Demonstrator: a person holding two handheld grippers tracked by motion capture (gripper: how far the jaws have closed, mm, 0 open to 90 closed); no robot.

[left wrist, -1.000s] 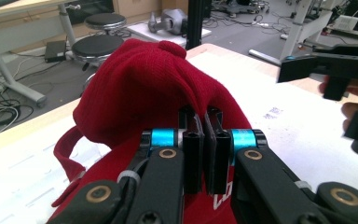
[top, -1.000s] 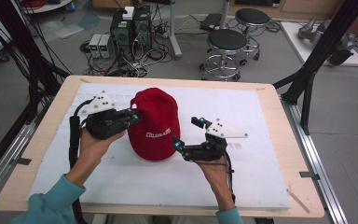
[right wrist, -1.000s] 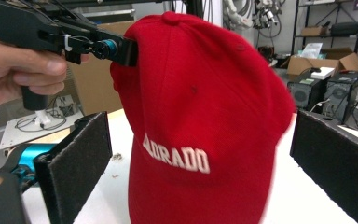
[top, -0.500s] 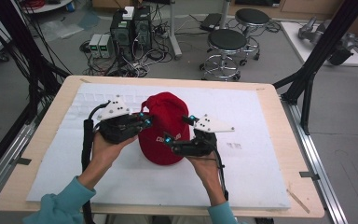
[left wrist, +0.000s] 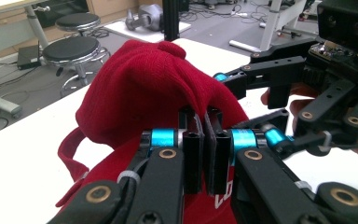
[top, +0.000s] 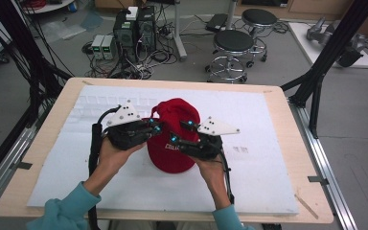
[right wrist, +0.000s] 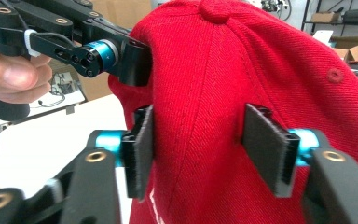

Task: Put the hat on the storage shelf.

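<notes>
A red baseball cap (top: 172,155) with white lettering lies in the middle of the white mat. My left gripper (top: 155,128) comes at it from the left, and in the left gripper view it (left wrist: 204,140) is shut on a raised fold of the cap (left wrist: 140,79). My right gripper (top: 181,132) is at the cap's right side. Its jaws are open in the right gripper view (right wrist: 200,149), with the pads (right wrist: 142,144) on either side of the cap's crown (right wrist: 242,60). The left gripper (right wrist: 121,56) pinches the fabric just above.
A white mat (top: 268,191) covers the wooden table (top: 311,211). Black frame posts (top: 316,81) stand at the table's right and left edges. Two stools (top: 235,43) and computer towers (top: 134,24) sit on the floor beyond the far edge.
Both grippers have moved inward from the cap's sides onto it. The left gripper has shut on a fold of the cap, which now bunches up between the two.
</notes>
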